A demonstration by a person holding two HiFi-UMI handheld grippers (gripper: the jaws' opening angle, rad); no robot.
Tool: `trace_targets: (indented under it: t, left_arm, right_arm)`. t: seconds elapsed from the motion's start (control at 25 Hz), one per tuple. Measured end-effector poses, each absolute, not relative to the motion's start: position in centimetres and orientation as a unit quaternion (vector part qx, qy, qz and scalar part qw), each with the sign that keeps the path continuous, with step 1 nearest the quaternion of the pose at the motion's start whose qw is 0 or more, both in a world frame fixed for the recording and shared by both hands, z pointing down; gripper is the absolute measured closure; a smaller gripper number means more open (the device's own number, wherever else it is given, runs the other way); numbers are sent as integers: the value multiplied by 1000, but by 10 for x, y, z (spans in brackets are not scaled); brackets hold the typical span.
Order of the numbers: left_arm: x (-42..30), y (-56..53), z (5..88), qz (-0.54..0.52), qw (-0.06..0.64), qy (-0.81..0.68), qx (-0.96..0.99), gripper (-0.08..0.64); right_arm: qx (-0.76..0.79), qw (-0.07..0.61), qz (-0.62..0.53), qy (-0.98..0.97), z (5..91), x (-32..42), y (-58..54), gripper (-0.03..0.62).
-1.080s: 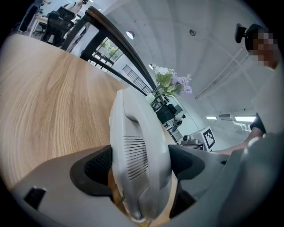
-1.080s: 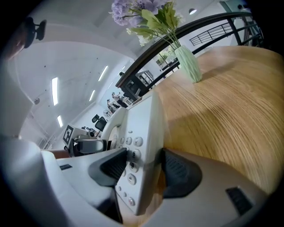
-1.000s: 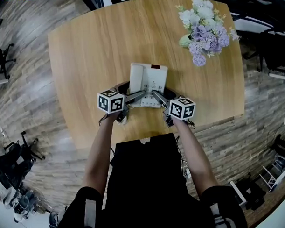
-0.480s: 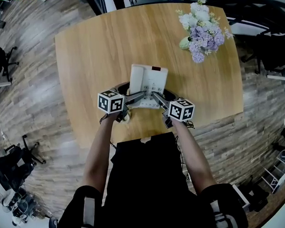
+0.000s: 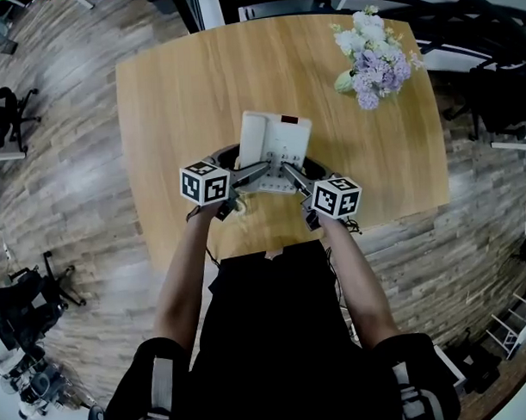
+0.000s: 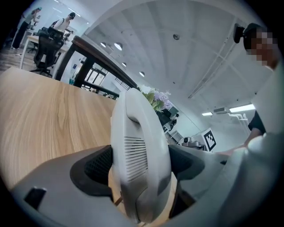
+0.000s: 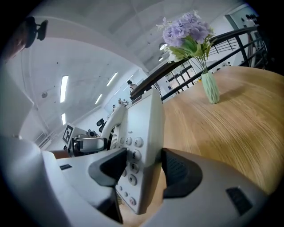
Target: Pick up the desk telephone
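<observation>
White desk telephone [image 5: 275, 144] — left tongs [image 6: 140, 174] and right tongs [image 7: 143, 170] clamp it.

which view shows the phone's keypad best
The right gripper view: the keypad is close up, its number keys plain between the jaws of the right gripper. The head view shows the desk telephone from above, keys too small to make out. The left gripper view shows only the handset, no keys.

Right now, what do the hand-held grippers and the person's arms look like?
The left hand-held gripper and right hand-held gripper are grey, with black textured pads inside. Each carries a white cube with black square markers. The person's top is black.
</observation>
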State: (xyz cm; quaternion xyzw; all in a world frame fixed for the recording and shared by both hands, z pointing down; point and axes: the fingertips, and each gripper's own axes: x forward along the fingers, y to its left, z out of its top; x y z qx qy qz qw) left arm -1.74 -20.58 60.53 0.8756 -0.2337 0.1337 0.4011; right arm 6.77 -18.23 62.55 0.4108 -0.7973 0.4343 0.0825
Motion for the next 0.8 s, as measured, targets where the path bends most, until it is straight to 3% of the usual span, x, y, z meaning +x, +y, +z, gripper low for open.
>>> trace_targets:
  t: [0.8]
  left_arm:
    - [-50, -178, 557, 113, 352, -243, 897, 169]
  right_arm:
    - [427, 81, 377, -818, 579, 34, -153, 339]
